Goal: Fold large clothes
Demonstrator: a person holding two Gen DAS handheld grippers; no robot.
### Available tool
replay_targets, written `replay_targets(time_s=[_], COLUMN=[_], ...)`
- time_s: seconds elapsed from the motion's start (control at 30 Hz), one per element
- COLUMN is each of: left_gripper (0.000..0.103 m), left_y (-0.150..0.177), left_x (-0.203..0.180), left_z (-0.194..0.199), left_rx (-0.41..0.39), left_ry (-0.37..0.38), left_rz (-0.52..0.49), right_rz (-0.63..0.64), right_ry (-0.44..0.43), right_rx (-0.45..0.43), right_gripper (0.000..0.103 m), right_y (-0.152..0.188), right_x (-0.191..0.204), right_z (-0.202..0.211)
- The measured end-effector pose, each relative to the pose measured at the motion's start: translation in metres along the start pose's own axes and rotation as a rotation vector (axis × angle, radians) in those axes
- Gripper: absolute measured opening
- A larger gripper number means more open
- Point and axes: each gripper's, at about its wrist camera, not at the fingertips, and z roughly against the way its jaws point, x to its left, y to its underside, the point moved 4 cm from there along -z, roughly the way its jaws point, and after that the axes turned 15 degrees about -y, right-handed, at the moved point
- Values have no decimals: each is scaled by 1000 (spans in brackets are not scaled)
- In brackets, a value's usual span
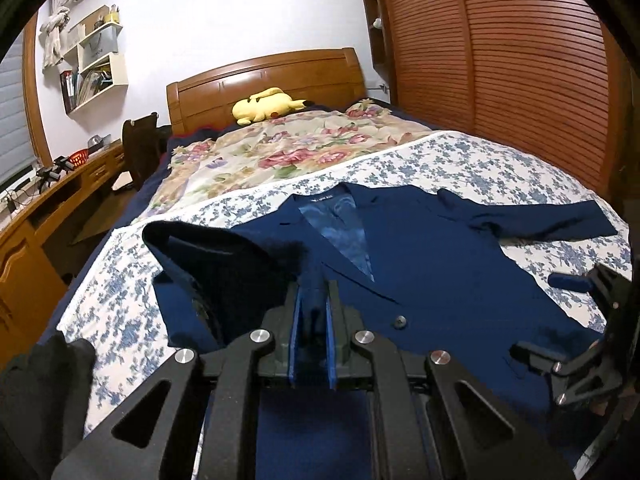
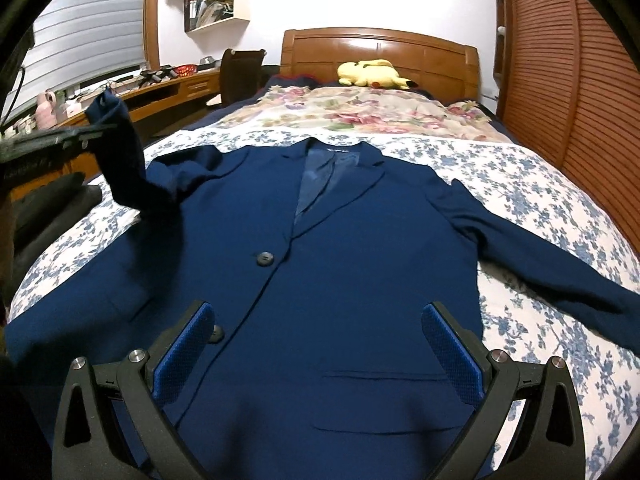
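Observation:
A navy blazer (image 2: 352, 248) lies face up on the bed, collar toward the headboard, with its right-hand sleeve (image 2: 560, 276) spread flat. My left gripper (image 1: 314, 290) is shut on the other sleeve (image 1: 208, 256) near the cuff and holds it up off the bed, so the cloth droops to the left of the pads. In the right wrist view that raised sleeve (image 2: 120, 160) hangs from the left gripper (image 2: 86, 134) at the far left. My right gripper (image 2: 318, 312) stands open just above the blazer's lower front, nothing between its blue pads (image 2: 188, 356); it also shows as the right gripper (image 1: 554, 318) at the left wrist view's edge.
The bed has a blue-flowered sheet (image 2: 520, 184) and a rose-patterned quilt (image 2: 360, 112) behind it, with a yellow plush toy (image 2: 370, 74) at the wooden headboard (image 2: 380, 44). A slatted wardrobe (image 2: 568, 92) runs along the right. A desk (image 1: 44, 216) and chair (image 1: 140, 144) stand left. Dark cloth (image 1: 44, 392) lies at the bed's left edge.

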Motion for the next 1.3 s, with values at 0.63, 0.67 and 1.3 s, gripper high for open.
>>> replay_targets(time_s=[0.63,0.67,1.3], left_gripper=[36,36,69], left_y=[22,24,64], left_x=[50,55,158], left_z=[39,39,24], left_rx=[-39,-38,8], left_ry=[47,41,-61], left_rz=[87,88,233], right_rz=[35,41,110], right_ry=[-75,-87,-204], right_rx=[-12,-12,213], right_gripper=[103,103,82], right_y=[-26,-29,-67], right_x=[24,28,48], right_z=[-22,-25,-157])
